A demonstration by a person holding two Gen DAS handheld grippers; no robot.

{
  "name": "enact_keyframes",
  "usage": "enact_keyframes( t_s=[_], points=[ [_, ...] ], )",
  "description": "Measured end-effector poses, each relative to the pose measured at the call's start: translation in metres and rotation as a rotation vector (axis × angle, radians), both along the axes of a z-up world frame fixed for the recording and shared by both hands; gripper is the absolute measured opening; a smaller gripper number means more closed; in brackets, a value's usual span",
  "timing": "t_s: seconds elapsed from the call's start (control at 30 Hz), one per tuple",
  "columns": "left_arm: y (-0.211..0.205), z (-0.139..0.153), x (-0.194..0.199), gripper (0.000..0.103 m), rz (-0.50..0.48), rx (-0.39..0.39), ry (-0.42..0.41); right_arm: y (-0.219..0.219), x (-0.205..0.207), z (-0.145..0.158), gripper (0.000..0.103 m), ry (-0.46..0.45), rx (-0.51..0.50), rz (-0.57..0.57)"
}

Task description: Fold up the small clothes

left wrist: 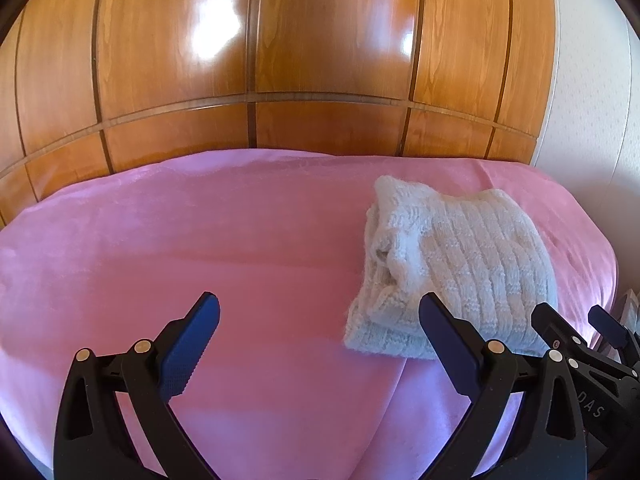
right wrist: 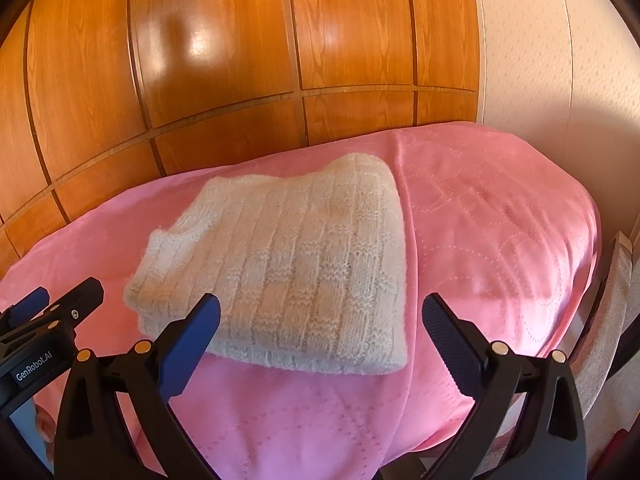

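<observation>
Knit sweater (right wrist: pixel 280 264) sitting folded into a neat block on the pink blanket (right wrist: pixel 500 240), toward the wardrobe side. Looking pretty much done. Left gripper (left wrist: pixel 320 344) and right gripper (right wrist: pixel 320 344) both hovering just short of it, fingers spread wide, holding nothing. Wooden wardrobe (right wrist: pixel 224 60) looming behind, nothing blocking the way.

pink bed (right wrist: pixel 500 240), folded white knit (right wrist: pixel 288 264)

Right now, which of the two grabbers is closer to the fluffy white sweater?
The right gripper: its open fingers frame the folded white sweater. The left gripper points mostly at bare pink blanket.
</observation>
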State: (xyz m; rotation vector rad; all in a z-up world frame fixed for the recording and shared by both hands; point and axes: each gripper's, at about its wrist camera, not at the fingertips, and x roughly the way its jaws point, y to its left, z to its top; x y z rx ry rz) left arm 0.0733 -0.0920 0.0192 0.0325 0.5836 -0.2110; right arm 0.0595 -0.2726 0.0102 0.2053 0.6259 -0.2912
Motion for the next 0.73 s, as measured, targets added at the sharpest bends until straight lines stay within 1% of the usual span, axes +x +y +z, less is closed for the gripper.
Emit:
enact_keyframes(
  t_s=[0.33,0.4,0.5,0.63,0.73],
  points=[
    [-0.001,0.003,-0.003,0.099,-0.012,-0.007,-0.018,0.002,0.000,-0.001,0.101,0.001,0.001,0.007],
    [-0.001,0.003,-0.002,0.099,-0.003,0.007,-0.021,0.002,0.000,-0.001,0.101,0.001,0.000,0.009],
    [0.000,-0.001,0.003,0.099,-0.011,0.002,0.009,0.003,0.001,0.000,0.101,-0.002,-0.002,0.011],
    [0.005,-0.004,0.006,0.099,0.038,-0.001,0.022,0.001,0.004,0.002,0.101,-0.007,-0.004,0.005],
    [0.008,-0.005,0.006,0.099,0.060,-0.005,0.010,-0.002,0.010,0.004,0.101,-0.007,-0.001,-0.009]
  ],
)
